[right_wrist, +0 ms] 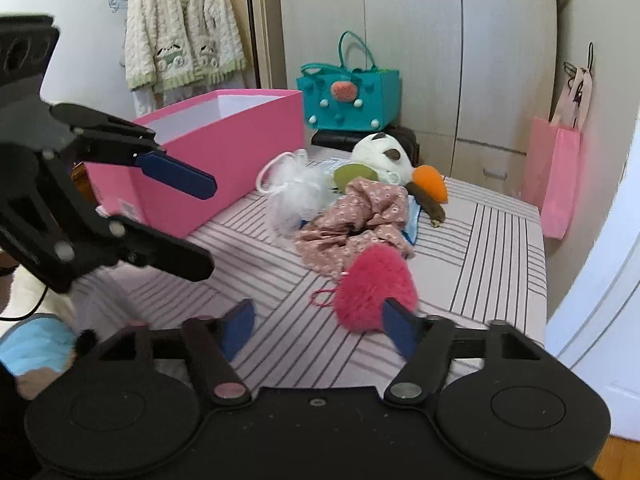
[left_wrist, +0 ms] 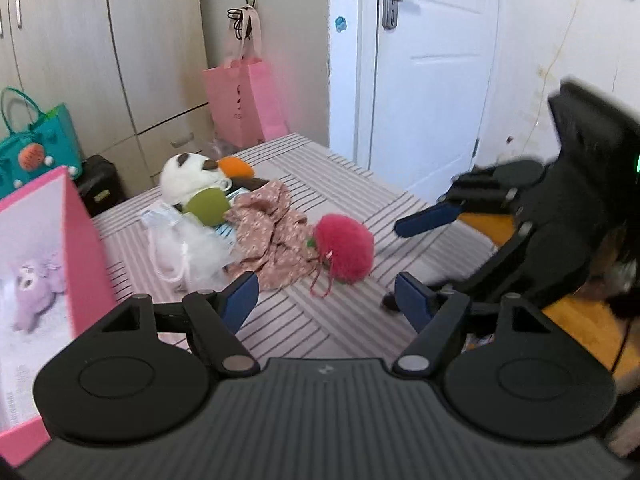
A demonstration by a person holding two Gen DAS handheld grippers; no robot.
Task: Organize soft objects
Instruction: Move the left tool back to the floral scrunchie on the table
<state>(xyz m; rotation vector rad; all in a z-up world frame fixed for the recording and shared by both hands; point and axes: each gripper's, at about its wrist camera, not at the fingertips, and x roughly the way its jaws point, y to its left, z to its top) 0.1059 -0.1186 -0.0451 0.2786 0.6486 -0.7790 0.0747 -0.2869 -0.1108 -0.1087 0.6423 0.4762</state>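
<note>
A pile of soft things lies on the striped table: a fluffy red pompom [left_wrist: 345, 246] [right_wrist: 374, 292] with a cord, a pink floral cloth [left_wrist: 272, 232] [right_wrist: 360, 216], a white mesh puff [left_wrist: 188, 246] [right_wrist: 294, 190], a white plush [left_wrist: 190, 176] [right_wrist: 384, 152] with green and orange parts. A pink box [left_wrist: 48, 280] [right_wrist: 208, 152] stands open at the left. My left gripper [left_wrist: 326, 300] is open and empty, short of the pile. My right gripper [right_wrist: 320, 328] is open and empty, its right finger just in front of the pompom.
The striped table [left_wrist: 332, 328] [right_wrist: 492, 248] ends near a white door [left_wrist: 432, 72]. A pink paper bag [left_wrist: 244, 104] [right_wrist: 554, 176] and a teal bag [left_wrist: 36, 148] [right_wrist: 350, 96] stand behind. Wardrobe doors [right_wrist: 420, 40] are at the back. Each gripper shows in the other's view, the right one [left_wrist: 416, 248] and the left one [right_wrist: 208, 224].
</note>
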